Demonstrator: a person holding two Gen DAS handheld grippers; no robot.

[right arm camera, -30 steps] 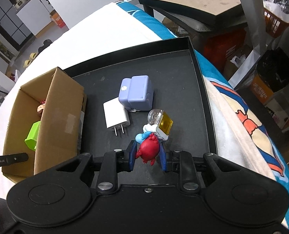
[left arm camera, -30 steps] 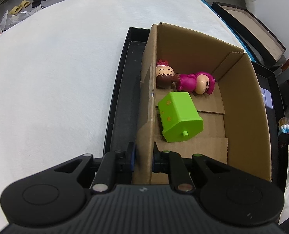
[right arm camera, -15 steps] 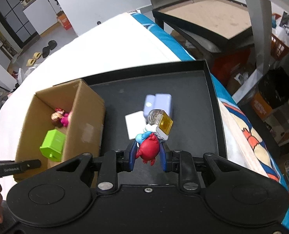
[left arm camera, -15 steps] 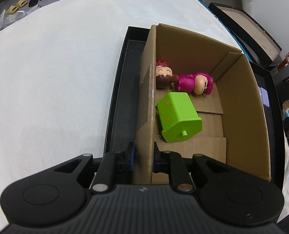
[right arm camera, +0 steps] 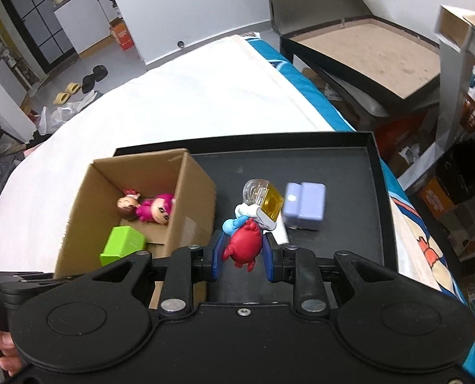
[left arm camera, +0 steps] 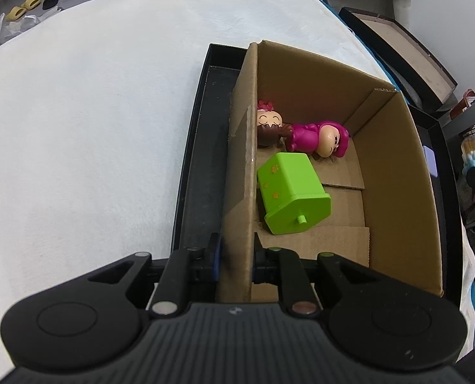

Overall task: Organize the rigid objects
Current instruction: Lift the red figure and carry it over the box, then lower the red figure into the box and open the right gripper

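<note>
**Toy up, box pinned**

Right hand-held gripper [right arm camera: 242, 257] is clamped on the red toy figure [right arm camera: 243, 246], up off the black tray [right arm camera: 349, 156]. Left hand-held gripper [left arm camera: 235, 256] pinches the cardboard box [left arm camera: 394, 172] wall; the green bin [left arm camera: 290, 198] and dolls [left arm camera: 301, 134] lie just ahead.

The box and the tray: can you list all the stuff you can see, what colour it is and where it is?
Cardboard box: 1, brown, on the tray's left part.
Dolls: 2, one pink, one brown-haired, lying at the box's far end.
Green toy: 1, lime, on its side in the box.
Black tray: 1, on the white cloth.
White cloth: 1, covering the surface.
Purple block: 1, lilac, on the tray.
White charger: 1, beside the block, mostly hidden.
Red figure: 1, red, blue and yellow, held above the tray.
Slippers: yellow and black pairs, on the floor.
Left gripper: 1, black, clamped on the box wall.
Right gripper: 1, black, shut on the red figure.
</note>
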